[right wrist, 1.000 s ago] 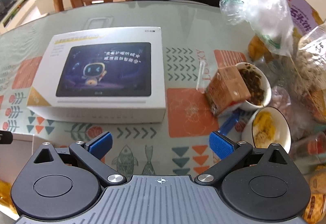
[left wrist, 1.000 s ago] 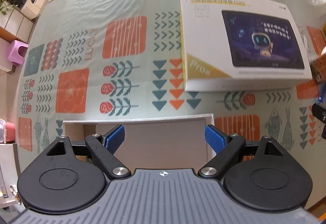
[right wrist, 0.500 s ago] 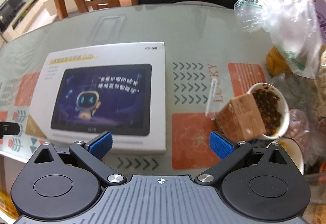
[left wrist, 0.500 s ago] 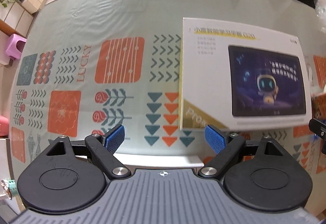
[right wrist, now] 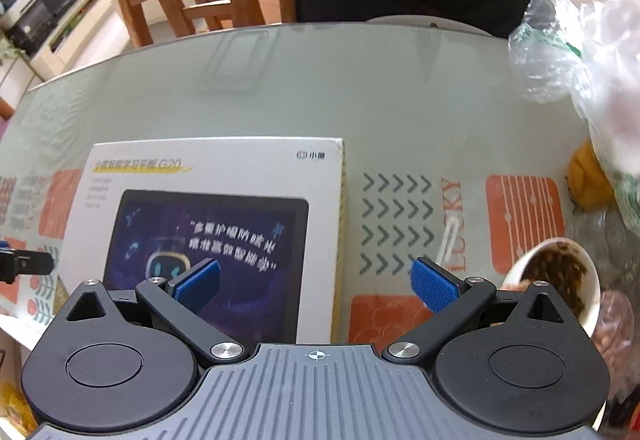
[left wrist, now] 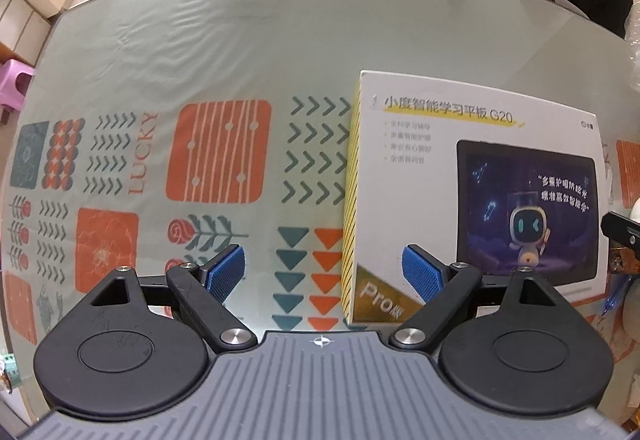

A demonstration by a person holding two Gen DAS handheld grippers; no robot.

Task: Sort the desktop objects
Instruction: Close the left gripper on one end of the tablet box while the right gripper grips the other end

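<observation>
In the left wrist view the left gripper (left wrist: 323, 274) hangs over the table (left wrist: 168, 39), jaws spread wide with nothing between them; its left pad is over bare patterned cloth at 9 o'clock, its right pad over the near left corner of the box (left wrist: 472, 199). The box lies flat, face up, filling the scene from 1 to 4 o'clock, its yellow-striped left edge running toward 12.

In the right wrist view the right gripper (right wrist: 316, 286) is equally wide and empty, straddling the box's (right wrist: 224, 175) right edge: left pad over the printed screen, right pad over the cloth. At 3 o'clock a bowl (right wrist: 560, 276) of dark food sits just beside the right pad, with plastic bags (right wrist: 592, 39) at 2 o'clock.

Judged from this, both grippers are lining up on the box's two near corners. A lift would need each to drop level with an edge and close across its thin side, keeping clear of the bowl
</observation>
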